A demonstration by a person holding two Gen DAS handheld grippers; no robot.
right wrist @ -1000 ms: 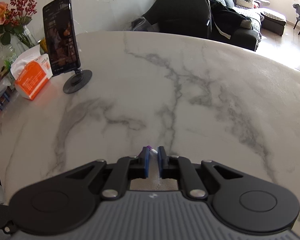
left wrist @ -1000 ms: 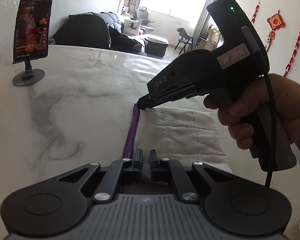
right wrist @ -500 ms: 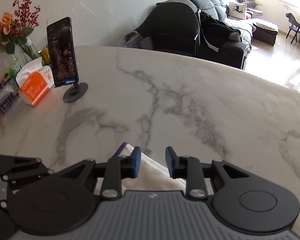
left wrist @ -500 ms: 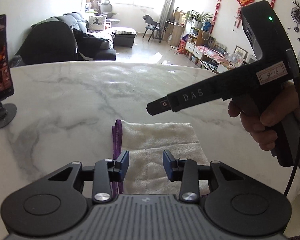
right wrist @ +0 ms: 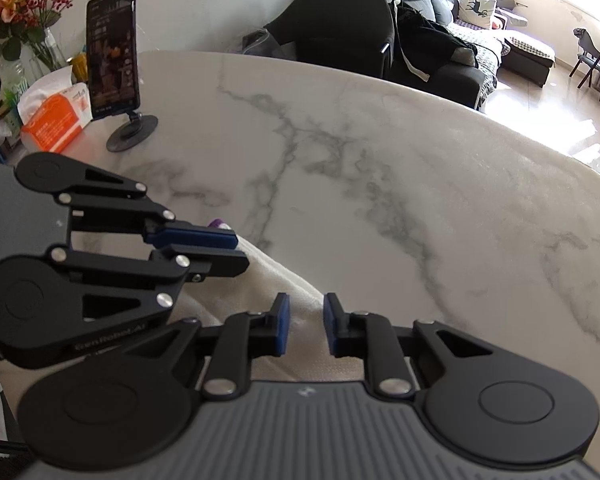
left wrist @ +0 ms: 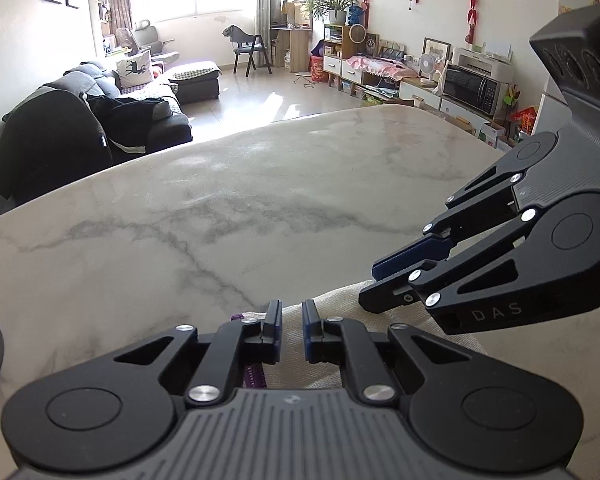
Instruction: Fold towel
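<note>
A cream towel (left wrist: 340,300) with a purple trimmed edge (left wrist: 254,374) lies folded on the marble table (left wrist: 220,208), close under both grippers. My left gripper (left wrist: 292,322) is open a little over the towel's left edge, holding nothing. My right gripper (right wrist: 304,314) is open above the towel (right wrist: 268,276), its jaws wider apart. Each gripper shows in the other's view: the right one (left wrist: 376,284) at the right, the left one (right wrist: 236,250) at the left, both just above the cloth. Most of the towel is hidden under the gripper bodies.
A phone on a round stand (right wrist: 114,52) is at the table's far left, with an orange tissue pack (right wrist: 56,120) and a vase of flowers (right wrist: 20,20) beside it. A dark sofa (right wrist: 380,32) stands past the table's far edge.
Both grippers let go of the towel's corners and opened. They pulled back toward me and turned, so each now sees the other from the side. The towel lies flat on the table.
</note>
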